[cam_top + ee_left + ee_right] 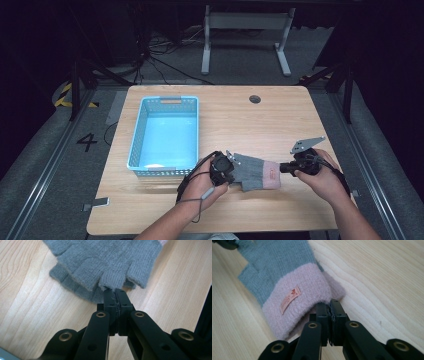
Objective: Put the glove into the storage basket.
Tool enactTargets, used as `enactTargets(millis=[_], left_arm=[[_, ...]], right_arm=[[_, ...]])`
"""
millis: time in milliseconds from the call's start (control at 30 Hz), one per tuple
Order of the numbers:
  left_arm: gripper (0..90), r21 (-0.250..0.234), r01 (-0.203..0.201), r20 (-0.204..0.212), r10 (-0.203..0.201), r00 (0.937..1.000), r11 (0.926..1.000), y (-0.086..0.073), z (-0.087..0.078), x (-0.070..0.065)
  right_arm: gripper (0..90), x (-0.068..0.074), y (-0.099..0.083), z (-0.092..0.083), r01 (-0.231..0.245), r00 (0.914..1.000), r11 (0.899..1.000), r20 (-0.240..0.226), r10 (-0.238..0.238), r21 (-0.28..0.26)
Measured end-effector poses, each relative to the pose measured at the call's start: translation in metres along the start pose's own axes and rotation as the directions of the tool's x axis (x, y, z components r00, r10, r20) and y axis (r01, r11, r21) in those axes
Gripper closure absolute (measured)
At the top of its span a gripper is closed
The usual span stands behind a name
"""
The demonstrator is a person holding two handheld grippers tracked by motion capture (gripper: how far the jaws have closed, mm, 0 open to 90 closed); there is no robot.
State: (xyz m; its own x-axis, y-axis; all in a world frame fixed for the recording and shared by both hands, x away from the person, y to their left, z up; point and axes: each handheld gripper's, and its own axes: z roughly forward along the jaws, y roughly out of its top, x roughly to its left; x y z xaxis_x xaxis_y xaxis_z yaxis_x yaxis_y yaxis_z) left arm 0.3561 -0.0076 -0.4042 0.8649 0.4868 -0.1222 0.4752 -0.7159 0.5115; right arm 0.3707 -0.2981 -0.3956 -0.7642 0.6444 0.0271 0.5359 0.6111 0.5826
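Note:
A grey fingerless glove (255, 172) with a pink cuff (307, 277) lies on the wooden table (250, 125), just right of the basket's near corner. A second grey glove (62, 277) peeks out beneath it. My left gripper (231, 167) is shut on the tip of one knitted finger stub (110, 282), its jaws pressed together with wool between them. From the other end, my right gripper (282, 169) is shut on the edge of the pink cuff, close to a small orange label (290, 298). The glove (277, 262) stretches between the two grippers (115, 293) (329, 306).
A light blue plastic basket (165, 100) stands on the left half of the table, with a pale item at its near end. A round cable hole (255, 99) sits near the far edge. Beyond the table are a white desk frame (245, 40) and floor cables.

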Motion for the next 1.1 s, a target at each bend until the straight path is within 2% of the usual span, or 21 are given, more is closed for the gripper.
enactTargets(millis=[267, 533, 833, 933, 1100], left_arm=[[89.4, 0.01, 0.001, 0.006, -0.001, 1.0, 1.0, -0.002, 0.002, -0.002], [89.6, 0.04, 0.01, 0.02, -0.011, 0.9997, 0.9992, -0.003, 0.009, 0.0], [89.4, 0.064, 0.034, 0.031, -0.036, 0.9989, 0.9974, -0.005, 0.024, 0.009], [88.9, 0.07, 0.034, 0.034, -0.037, 0.9987, 0.997, -0.005, 0.024, 0.009], [82.3, 0.066, 0.048, 0.043, -0.051, 0.9978, 0.9967, -0.005, 0.023, 0.007]], right_arm=[[88.2, -0.009, 0.009, 0.013, -0.02, 0.9998, 1.0, 0.001, 0.02, -0.006], [88.2, -0.015, 0.007, 0.023, -0.045, 0.9989, 0.999, -0.011, 0.045, 0.013], [87.7, -0.021, 0.003, 0.037, -0.059, 0.9981, 0.998, -0.016, 0.059, 0.037], [85.6, -0.022, 0.002, 0.037, -0.056, 0.9983, 0.998, -0.012, 0.057, 0.027], [79.5, -0.024, -0.001, 0.036, -0.057, 0.9983, 0.998, 0.014, 0.057, 0.019]])
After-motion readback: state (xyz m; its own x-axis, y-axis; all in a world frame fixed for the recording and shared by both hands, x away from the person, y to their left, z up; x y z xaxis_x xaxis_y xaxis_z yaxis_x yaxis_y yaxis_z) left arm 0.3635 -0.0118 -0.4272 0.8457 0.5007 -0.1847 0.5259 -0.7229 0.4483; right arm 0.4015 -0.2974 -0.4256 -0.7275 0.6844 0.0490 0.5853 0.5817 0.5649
